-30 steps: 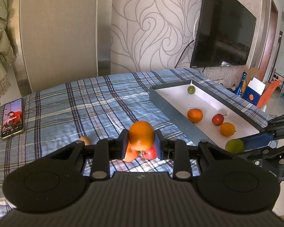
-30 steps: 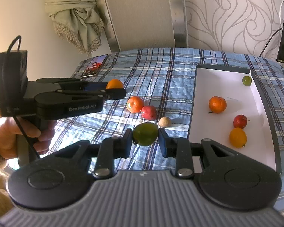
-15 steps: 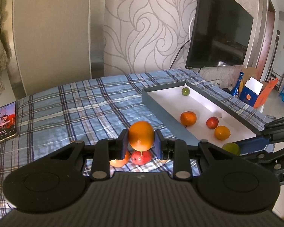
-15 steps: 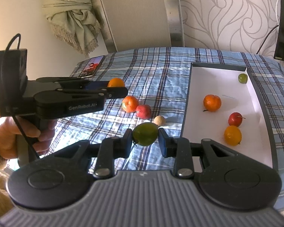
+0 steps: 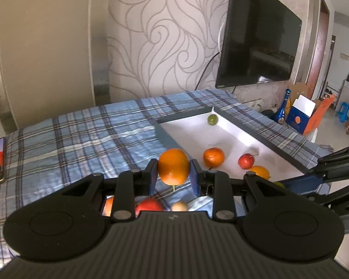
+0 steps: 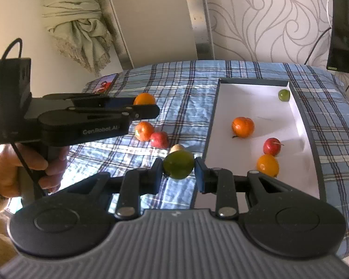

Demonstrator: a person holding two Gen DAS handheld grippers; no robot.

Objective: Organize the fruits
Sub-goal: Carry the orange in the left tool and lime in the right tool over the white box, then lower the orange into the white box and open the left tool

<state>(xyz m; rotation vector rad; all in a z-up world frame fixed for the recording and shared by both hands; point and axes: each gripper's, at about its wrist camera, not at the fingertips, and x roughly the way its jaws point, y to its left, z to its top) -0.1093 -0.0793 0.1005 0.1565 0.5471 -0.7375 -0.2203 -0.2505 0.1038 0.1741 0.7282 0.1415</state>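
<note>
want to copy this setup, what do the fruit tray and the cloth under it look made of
The shallow rectangular tray with dark grey walls and a white floor looks like stiff card or thin board: flat matte panels, sharp folded corners, no gloss. It could be plastic. The blue plaid cloth covering the surface looks like woven cotton: soft wrinkles, a dull finish, and a woven check pattern.
</note>
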